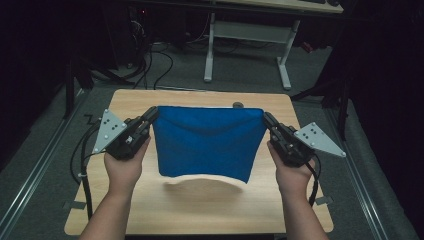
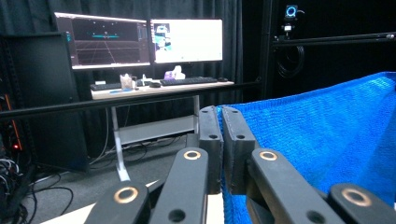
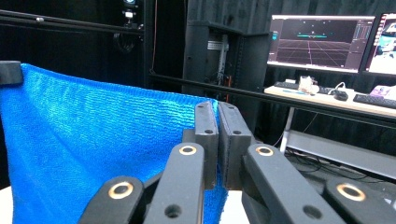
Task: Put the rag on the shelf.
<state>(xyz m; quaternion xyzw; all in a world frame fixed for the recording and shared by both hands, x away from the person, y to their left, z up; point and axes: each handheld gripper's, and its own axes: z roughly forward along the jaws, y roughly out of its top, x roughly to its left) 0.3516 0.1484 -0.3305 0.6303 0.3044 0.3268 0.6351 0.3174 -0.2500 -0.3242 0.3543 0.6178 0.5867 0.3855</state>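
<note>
Left claw (image 1: pixel 151 116) and right claw (image 1: pixel 266 119) pinch top corners of soft blue knitted cloth (image 1: pixel 207 140), stretched flat above wooden worktop (image 1: pixel 200 210), maybe for folding.

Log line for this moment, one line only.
left tongs: shut on blue cloth top corner | right tongs: shut on opposite top corner | cloth: held up, stretched between tongs, hanging above wooden table

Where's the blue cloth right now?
High view: the blue cloth hangs mid-frame over the wooden table, stretched between the left tongs and right tongs.
</note>
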